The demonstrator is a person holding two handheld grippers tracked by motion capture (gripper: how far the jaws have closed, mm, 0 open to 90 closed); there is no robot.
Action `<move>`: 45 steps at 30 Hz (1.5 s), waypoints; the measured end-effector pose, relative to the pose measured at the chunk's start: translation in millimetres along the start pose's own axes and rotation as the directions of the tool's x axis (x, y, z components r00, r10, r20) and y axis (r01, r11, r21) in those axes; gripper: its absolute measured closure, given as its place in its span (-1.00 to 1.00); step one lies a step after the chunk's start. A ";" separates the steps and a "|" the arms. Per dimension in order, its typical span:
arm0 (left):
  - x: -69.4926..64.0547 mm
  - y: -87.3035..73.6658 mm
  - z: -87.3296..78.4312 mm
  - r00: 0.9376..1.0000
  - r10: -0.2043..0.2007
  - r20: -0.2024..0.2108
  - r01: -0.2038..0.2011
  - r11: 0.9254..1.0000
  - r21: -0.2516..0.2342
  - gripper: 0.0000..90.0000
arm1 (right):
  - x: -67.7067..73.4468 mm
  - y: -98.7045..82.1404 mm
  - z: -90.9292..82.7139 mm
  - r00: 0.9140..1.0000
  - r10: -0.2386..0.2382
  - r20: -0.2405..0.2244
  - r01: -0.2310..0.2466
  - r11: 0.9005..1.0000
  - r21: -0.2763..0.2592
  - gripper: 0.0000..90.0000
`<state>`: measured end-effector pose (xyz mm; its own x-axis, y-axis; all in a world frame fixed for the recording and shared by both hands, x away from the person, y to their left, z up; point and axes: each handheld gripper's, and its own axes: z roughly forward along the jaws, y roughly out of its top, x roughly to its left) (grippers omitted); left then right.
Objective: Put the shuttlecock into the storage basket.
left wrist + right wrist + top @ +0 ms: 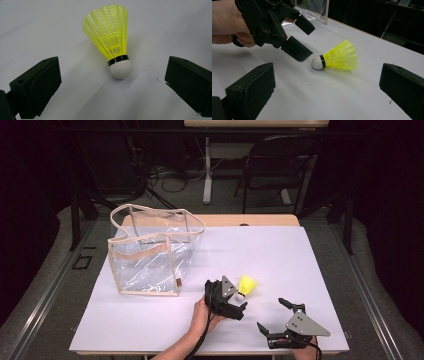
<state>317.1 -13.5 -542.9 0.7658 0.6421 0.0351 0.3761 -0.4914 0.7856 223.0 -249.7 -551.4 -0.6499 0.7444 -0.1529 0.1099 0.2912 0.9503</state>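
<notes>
The left claw (pixel 239 301) stands with its jaws spread wide and nothing between them, tipped down toward the table (pixel 280 255) just near-left of a yellow shuttlecock (pixel 246 286). In the left gripper view the shuttlecock (pixel 112 40) lies straight ahead between the two black jaws, its white cork tip pointing back at the claw and its skirt fanning away; neither jaw touches it. From where I stand this looks like the approach before a pick-up: the claw is lined up but has not yet closed in.

The next move, as I judge it, calls for easing the left claw forward and down until the jaws flank the cork or the narrow end of the skirt, then closing gently, since the skirt looks light and springy and the thing could roll or skid away if nudged from one side.

The right claw (pixel 274 316) rests at the near right of the table, also open and empty, near the shuttlecock but clear of it. Its view looks across at the shuttlecock (pixel 335 58) lying on its side and at the left claw (pixel 300 40) poised over the cork.

Far left on the table stands a clear plastic bag (pixel 150 252) with beige trim, mouth open upward, well apart from the shuttlecock; it seems the likely destination.

Counting: one shuttlecock, one bag, two claws.
</notes>
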 end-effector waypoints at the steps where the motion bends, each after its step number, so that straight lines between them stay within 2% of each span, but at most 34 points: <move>1: -0.6 0.3 1.0 1.000 0.002 -0.001 -0.002 1.000 0.006 -0.97 | 0.0 0.0 0.0 1.000 0.000 0.000 0.000 1.000 0.000 -1.00; 7: -4.5 1.5 8.9 1.000 0.018 -0.011 -0.018 0.999 0.031 -0.67 | -0.2 -0.3 0.2 1.000 0.010 -0.001 -0.010 1.000 0.004 -1.00; 14: -8.3 1.4 16.6 1.000 0.010 -0.018 -0.009 0.998 0.060 -0.46 | -0.8 -0.4 0.7 1.000 0.016 -0.004 -0.016 1.000 0.002 -1.00; 15: -9.5 1.1 18.9 1.000 -0.001 -0.027 0.003 0.998 0.066 -0.42 | -0.8 -0.4 0.7 1.000 0.017 -0.001 -0.017 1.000 0.003 -0.99; 27: -16.3 3.0 26.1 0.999 -0.044 -0.024 0.046 0.995 0.085 0.04 | -1.0 -0.5 0.9 1.000 0.018 -0.004 -0.018 1.000 0.008 -0.99; 28: -16.9 2.6 27.0 0.998 -0.050 -0.036 0.053 0.995 0.079 0.04 | -0.8 -0.5 1.0 1.000 0.018 -0.004 -0.018 1.000 0.007 -0.99; 40: -14.8 -1.7 28.2 0.993 -0.113 -0.043 0.116 0.991 0.069 0.22 | -1.0 -0.4 0.8 1.000 0.017 -0.004 -0.016 1.000 0.008 -0.99; 45: -13.7 -3.5 28.1 0.988 -0.142 -0.052 0.145 0.988 0.058 0.32 | -0.5 -0.4 0.8 1.000 0.018 -0.006 -0.018 1.000 0.010 -0.99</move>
<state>320.0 -37.1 -563.4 0.6765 0.7351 -0.0452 0.5130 -0.4263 0.7451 223.9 -249.7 -551.9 -0.6523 0.7459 -0.1346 0.1284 0.2838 0.9503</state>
